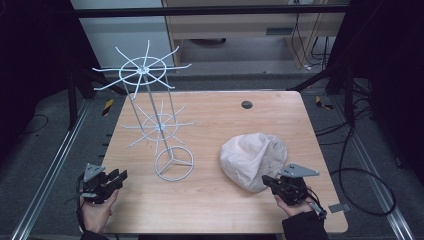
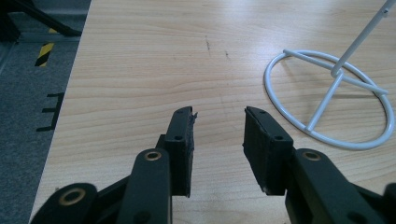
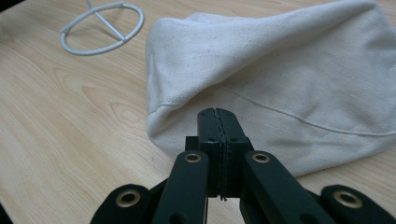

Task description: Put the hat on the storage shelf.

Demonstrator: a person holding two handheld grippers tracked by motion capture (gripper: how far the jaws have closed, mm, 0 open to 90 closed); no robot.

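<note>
place: lab or test bay | showing it: wooden table (image 1: 210, 200) sitting between floor rails (image 1: 47, 175) | hazard tape (image 1: 107, 106) marking floor | cables (image 1: 360, 175) trailing | dark curtains (image 1: 30, 60) hanging around

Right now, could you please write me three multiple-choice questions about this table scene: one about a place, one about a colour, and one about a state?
1. Where does the cloth hat lie on the table?
A. Just ahead of the right gripper
B. Beside the left gripper
C. Hanging on the wire stand

2. What colour is the wire stand?
A. Black
B. White
C. Red

3. How are the right gripper's jaws?
A. Wide open
B. Clamped on the stand
C. Pressed together, empty

Answers:
1. A, as the hat lies just beyond the right gripper in the high view.
2. B, as its base ring and spokes are white.
3. C, as the right gripper view shows the pads meeting with nothing between.
</note>
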